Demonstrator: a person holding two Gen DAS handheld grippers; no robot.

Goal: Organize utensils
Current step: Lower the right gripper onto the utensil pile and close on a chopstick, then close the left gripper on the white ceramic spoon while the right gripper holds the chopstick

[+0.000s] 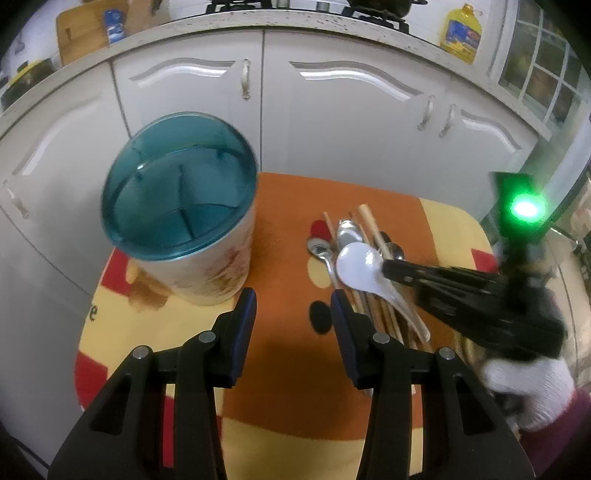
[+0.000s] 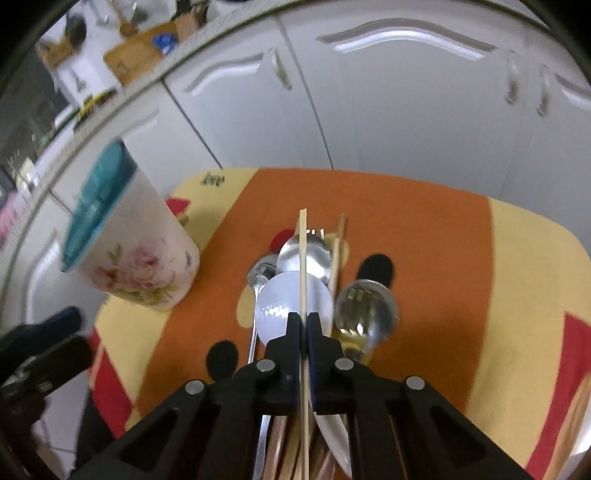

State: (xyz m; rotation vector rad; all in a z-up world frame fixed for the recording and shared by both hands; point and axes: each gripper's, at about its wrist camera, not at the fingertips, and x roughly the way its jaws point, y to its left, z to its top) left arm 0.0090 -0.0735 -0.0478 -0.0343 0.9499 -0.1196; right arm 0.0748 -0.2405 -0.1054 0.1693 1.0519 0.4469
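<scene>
A white floral utensil holder (image 1: 195, 258) with a teal divided rim stands at the left of the orange and yellow cloth; it also shows in the right wrist view (image 2: 136, 266). A pile of utensils lies to its right: a white ceramic spoon (image 1: 360, 266), metal spoons (image 1: 319, 247) and wooden chopsticks (image 1: 373, 229). My left gripper (image 1: 293, 301) is open and empty, just in front of the holder. My right gripper (image 2: 303, 321) is shut on a single wooden chopstick (image 2: 303, 258), over the white spoon (image 2: 280, 306) and the pile.
The small table's cloth (image 1: 288, 206) ends close behind the holder and pile. White kitchen cabinets (image 1: 332, 110) stand right behind it. A yellow oil bottle (image 1: 461, 31) and a wooden board (image 1: 85, 33) are on the counter above.
</scene>
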